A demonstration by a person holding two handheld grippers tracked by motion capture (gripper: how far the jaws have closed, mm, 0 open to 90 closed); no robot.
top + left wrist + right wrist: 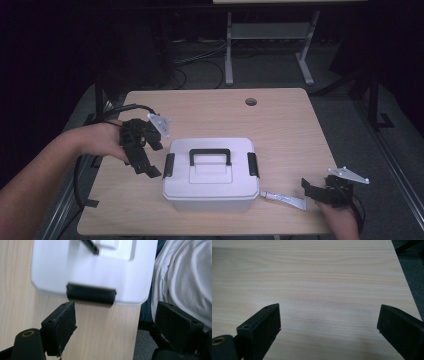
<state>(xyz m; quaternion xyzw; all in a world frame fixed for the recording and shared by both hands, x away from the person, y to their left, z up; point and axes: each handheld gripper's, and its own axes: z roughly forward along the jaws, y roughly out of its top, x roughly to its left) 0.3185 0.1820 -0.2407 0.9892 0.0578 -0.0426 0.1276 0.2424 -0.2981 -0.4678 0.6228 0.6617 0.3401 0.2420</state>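
Note:
A white plastic box [210, 175] with a black carry handle [210, 152] and a black latch on each short side stands mid-table, lid down. My left gripper [154, 159] is open just left of the box, its jaws pointing at the left latch [169, 165]. In the left gripper view, that gripper [115, 315] stands a short way off the latch [91, 293], touching nothing. A flat white tube [284, 199] lies at the box's front right corner. My right gripper [311, 190] is open near the tube's right end. In the right gripper view, bare tabletop lies between its jaws [329, 315].
The wooden table [280, 130] has a round cable hole [251, 101] at the back. Its front edge runs close behind the box. A person's white clothing [185, 277] shows past that edge. A desk frame [265, 35] stands on the floor beyond.

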